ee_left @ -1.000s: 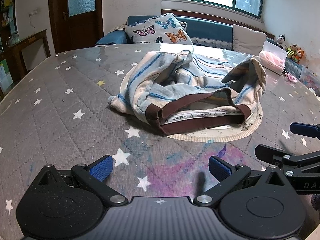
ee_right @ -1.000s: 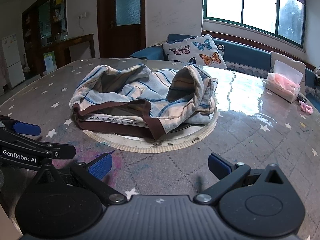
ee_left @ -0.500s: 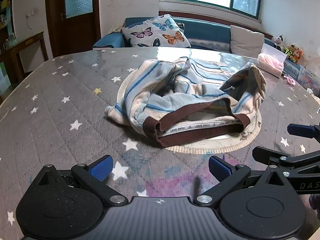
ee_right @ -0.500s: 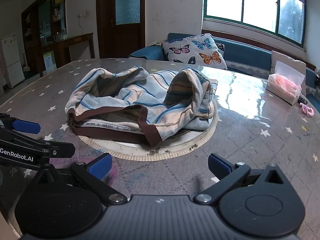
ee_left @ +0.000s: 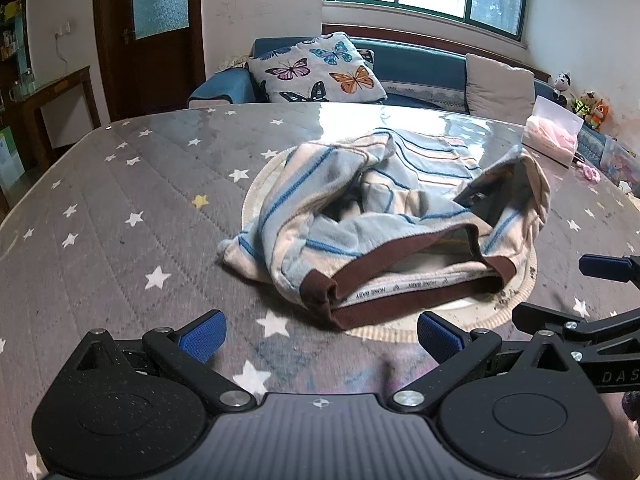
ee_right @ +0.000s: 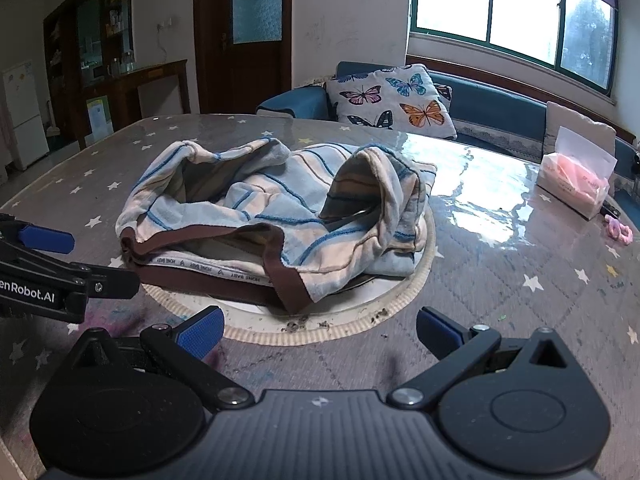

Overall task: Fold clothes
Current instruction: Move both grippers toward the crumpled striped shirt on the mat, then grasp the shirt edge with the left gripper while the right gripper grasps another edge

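At the near edge of the bench (ee_left: pixel 120 200), the left hand-held gripper (ee_left: pixel 320 330) hovers with its blue-padded fingers spread wide and nothing between them; the right hand-held gripper (ee_right: pixel 318 326) is spread just as wide and equally empty, low over the quilted star-print cover. Each tool shows at the edge of the other's view, so the two sit side by side and close together, both pointed at the garment.

Just ahead of them lies the striped baby garment (ee_left: pixel 392 216) — pale blue and cream with a brown waistband (ee_left: pixel 400 308) turned toward the grippers, its printed inner tape showing. It rests in a crumpled heap, mostly on the round white mat (ee_right: pixel 340 320) at the middle of the bench, with one edge spilling onto the star cover. The cloth stands up in loose humps and the waistband gapes; no flat panel or crease is visible.

Farther off sit a tissue box (ee_right: pixel 576 180) near the far right of the bench, and a butterfly cushion (ee_left: pixel 316 68) on the sofa behind.

As I judge it, folding has not begun: nothing is gripped, and the garment must first be spread flat — the waistband corners look the nearest holds.
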Motion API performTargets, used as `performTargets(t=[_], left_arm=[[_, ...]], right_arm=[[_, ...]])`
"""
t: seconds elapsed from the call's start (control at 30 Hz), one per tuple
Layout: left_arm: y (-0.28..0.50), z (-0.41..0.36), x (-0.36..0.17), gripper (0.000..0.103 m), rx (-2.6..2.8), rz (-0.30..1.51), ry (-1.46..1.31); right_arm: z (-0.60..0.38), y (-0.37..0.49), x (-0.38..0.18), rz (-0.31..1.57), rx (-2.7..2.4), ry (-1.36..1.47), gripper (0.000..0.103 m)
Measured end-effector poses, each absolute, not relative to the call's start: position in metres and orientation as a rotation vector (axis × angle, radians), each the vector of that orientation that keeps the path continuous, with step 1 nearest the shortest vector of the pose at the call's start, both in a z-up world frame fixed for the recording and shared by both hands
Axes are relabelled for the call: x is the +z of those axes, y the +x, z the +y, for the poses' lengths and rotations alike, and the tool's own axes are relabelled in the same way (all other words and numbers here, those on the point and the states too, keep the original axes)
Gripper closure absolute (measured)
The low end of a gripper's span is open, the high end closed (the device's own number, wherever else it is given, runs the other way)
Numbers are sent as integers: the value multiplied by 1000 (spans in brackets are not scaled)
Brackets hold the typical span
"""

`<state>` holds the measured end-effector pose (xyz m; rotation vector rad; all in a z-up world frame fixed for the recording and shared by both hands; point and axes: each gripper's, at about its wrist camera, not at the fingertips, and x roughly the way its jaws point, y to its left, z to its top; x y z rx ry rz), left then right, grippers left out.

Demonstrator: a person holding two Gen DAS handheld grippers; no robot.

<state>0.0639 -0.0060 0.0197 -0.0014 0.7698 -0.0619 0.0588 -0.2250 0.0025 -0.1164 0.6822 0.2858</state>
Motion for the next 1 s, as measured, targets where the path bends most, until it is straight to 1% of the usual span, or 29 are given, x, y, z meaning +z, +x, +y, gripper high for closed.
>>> performTargets(t=[0.47, 0.57, 0.63, 0.73, 0.83, 0.87, 0.9, 0.93, 0.97, 1.0], left_arm=[[101, 4, 40, 1, -28, 719, 39], [114, 2, 42, 4, -21, 712, 64], [121, 0, 43, 6, -19, 705, 81], [134, -3, 45, 11, -28, 695, 107], [145, -9, 44, 13, -50, 681, 143], [149, -11, 43, 17, -53, 683, 156], [152, -13, 41, 24, -54, 690, 165], [156, -13, 40, 27, -54, 698, 167], [160, -12, 38, 35, -56, 708, 163], [162, -11, 37, 41, -60, 715, 157]], right_arm=[[-231, 92, 18, 650, 260, -160, 0], [-234, 103, 24, 636, 248, -177, 1], [-235, 109, 27, 627, 245, -192, 2], [-236, 121, 30, 620, 234, -215, 7], [-235, 132, 32, 615, 233, -230, 11], [-234, 136, 33, 612, 232, -238, 13], [-233, 139, 33, 610, 232, -248, 17], [-231, 142, 33, 610, 232, -256, 21], [-230, 145, 32, 612, 228, -264, 23], [-230, 147, 32, 615, 224, -270, 28]])
